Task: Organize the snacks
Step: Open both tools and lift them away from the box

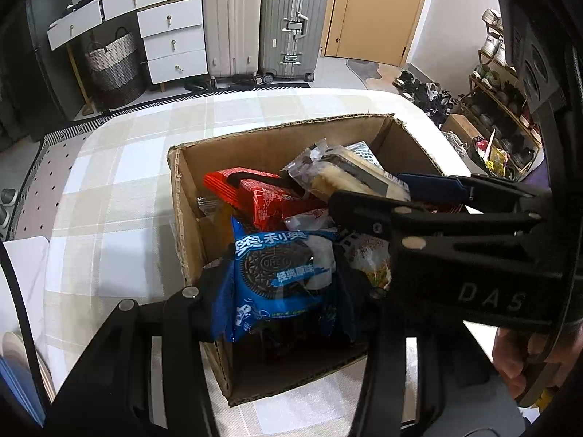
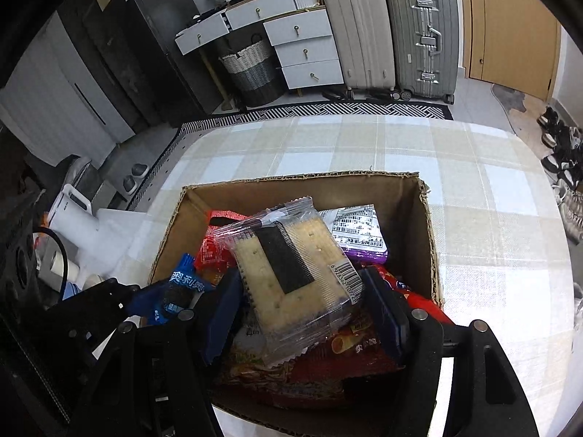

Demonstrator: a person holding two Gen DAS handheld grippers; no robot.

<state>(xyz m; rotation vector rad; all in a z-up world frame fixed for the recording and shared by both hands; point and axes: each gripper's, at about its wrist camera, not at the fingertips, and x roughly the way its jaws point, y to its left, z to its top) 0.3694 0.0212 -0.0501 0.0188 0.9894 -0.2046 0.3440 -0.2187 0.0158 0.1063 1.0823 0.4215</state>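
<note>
Nearest me, the left gripper (image 1: 280, 291) clamps the blue Oreo pack (image 1: 282, 280) over the cardboard box (image 1: 255, 145). Beyond, at two o'clock, the right gripper (image 2: 302, 302) pinches the clear cracker packet (image 2: 291, 273), long axis toward eleven o'clock, above the box's snacks.

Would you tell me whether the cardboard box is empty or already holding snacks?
Holding snacks: the cardboard box contains several packets, including a red packet.

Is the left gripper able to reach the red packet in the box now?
Probably not: the left gripper is already shut on the Oreo pack, and the right gripper with its cracker pack sits just beside the red packet.
</note>
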